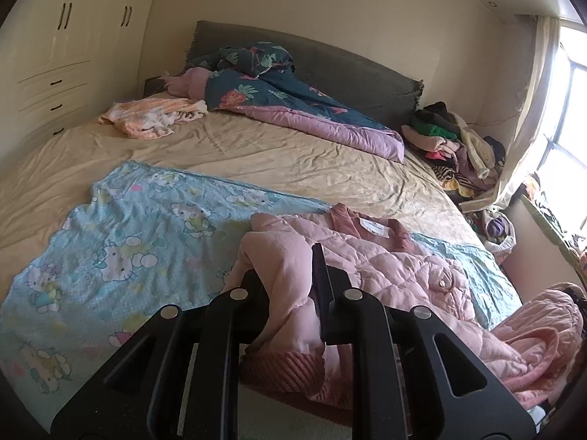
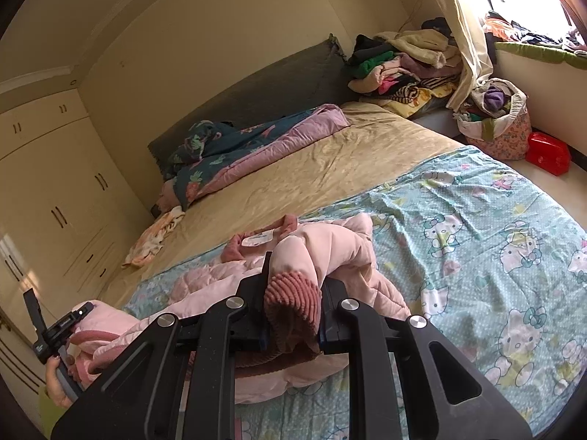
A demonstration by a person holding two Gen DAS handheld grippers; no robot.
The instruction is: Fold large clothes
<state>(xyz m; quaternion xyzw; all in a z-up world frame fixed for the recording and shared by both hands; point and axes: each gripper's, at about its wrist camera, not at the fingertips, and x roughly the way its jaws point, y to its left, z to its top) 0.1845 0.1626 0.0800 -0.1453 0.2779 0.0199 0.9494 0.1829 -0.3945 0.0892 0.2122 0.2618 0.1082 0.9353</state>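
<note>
Lying crumpled across the near edge of the bed [image 1: 256, 146], a pink quilted jacket [image 1: 396, 267] sits on a pale blue cartoon-cat blanket [image 1: 121, 227] spread over the tan sheet. Its collar, with a white label, points toward the headboard [image 1: 330, 62]. The left gripper [image 1: 290, 275] is clamped on a fold of one sleeve, the thin pink cloth pinched between its black fingers and the ribbed cuff hanging just below them. The right gripper [image 2: 293, 286] is clenched on the other sleeve's ribbed cuff [image 2: 293, 300], which bulges out between its fingers. Seen from the right wrist, a hand [image 2: 60, 381] at the lower left holds the left tool's handle beside the jacket's hem. Farther up the bed lie a rumpled floral quilt [image 1: 279, 99] and a small peach-and-white garment [image 1: 154, 117]. A heap of clothes [image 1: 451, 143] is piled at the far corner near the curtain [image 1: 524, 121], and a full fabric basket [image 2: 499, 124] and a red box [image 2: 548, 154] stand on the floor beside the bed.
</note>
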